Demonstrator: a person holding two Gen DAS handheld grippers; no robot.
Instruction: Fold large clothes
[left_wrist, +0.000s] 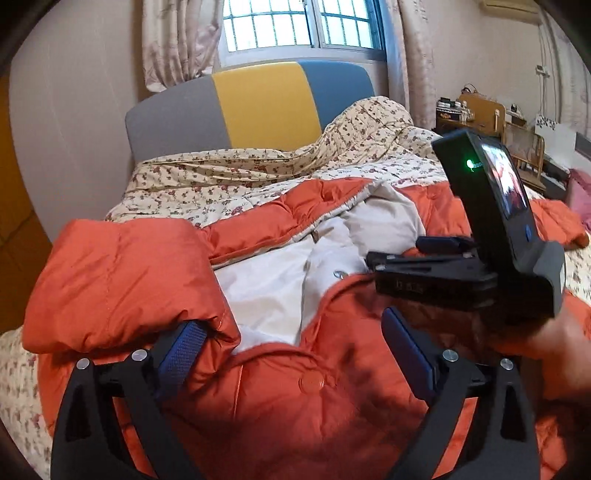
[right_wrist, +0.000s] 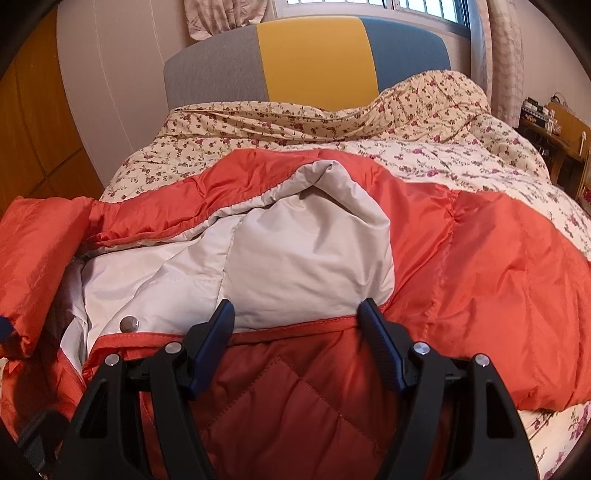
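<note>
A puffy orange jacket (left_wrist: 295, 406) with a pale grey lining (left_wrist: 273, 280) lies open on the bed. One sleeve (left_wrist: 122, 273) is folded in across its left side. My left gripper (left_wrist: 295, 347) stands open wide over the jacket's front. The tip of its left finger (left_wrist: 181, 350) is tucked against the sleeve's cuff, and nothing is pinched. In the right wrist view my right gripper (right_wrist: 297, 328) is open, with its fingers straddling the orange front edge just below the grey hood lining (right_wrist: 314, 251). A hand holds that gripper's black housing (left_wrist: 517, 229) at the right of the left wrist view.
A floral quilt (right_wrist: 424, 122) covers the bed and is bunched up near the grey, yellow and blue headboard (right_wrist: 314, 55). A wooden wardrobe (right_wrist: 33, 129) stands at the left. A cluttered desk (left_wrist: 476, 110) and a chair are at the right. A barred window (left_wrist: 295, 26) is behind.
</note>
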